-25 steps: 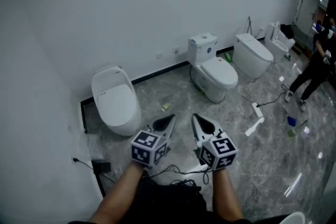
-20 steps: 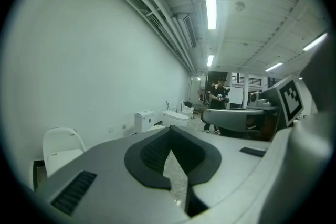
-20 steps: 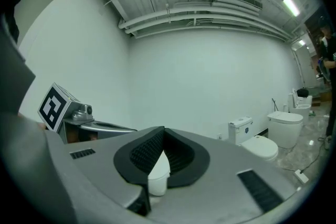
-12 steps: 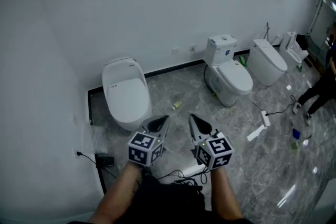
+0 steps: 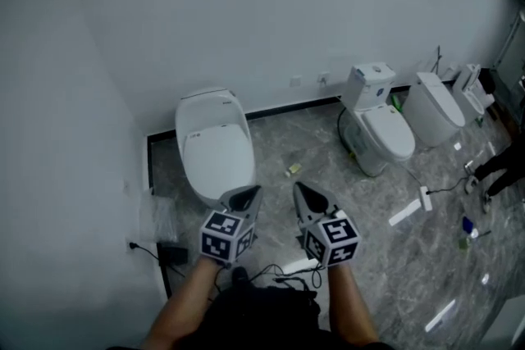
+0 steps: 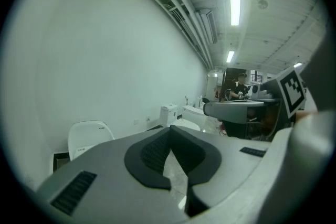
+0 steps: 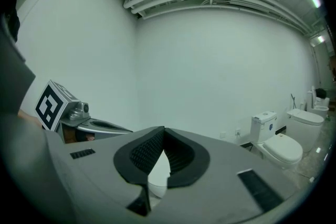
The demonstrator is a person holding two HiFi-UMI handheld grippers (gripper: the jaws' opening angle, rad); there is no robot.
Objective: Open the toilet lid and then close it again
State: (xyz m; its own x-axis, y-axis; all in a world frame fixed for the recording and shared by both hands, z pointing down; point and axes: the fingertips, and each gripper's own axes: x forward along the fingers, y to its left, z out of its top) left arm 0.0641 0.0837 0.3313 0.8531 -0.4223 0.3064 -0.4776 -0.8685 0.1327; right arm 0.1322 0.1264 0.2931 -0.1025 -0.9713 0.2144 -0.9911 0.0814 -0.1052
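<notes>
A white one-piece toilet [image 5: 215,147] stands against the back wall near the left corner, its lid [image 5: 218,155] down. My left gripper [image 5: 248,193] and right gripper [image 5: 300,189] are side by side just in front of its bowl, above the floor and pointing at it. Both are shut with nothing between the fingers and neither touches the toilet. The left gripper view shows the same toilet [image 6: 88,137] low on the left beyond the closed jaws. In the right gripper view it shows white [image 7: 157,176] through the gap below the closed tips.
Two more toilets [image 5: 380,131] [image 5: 438,106] stand along the wall to the right. A black power adapter [image 5: 174,254] and cables lie on the marble floor by the left wall. White strips [image 5: 405,214] lie on the floor, and a person's leg [image 5: 497,167] is at the right edge.
Both grippers have advanced together toward the left toilet, which now lies closer and more central in the head view. The jaws stayed shut, and the lid is still down.
</notes>
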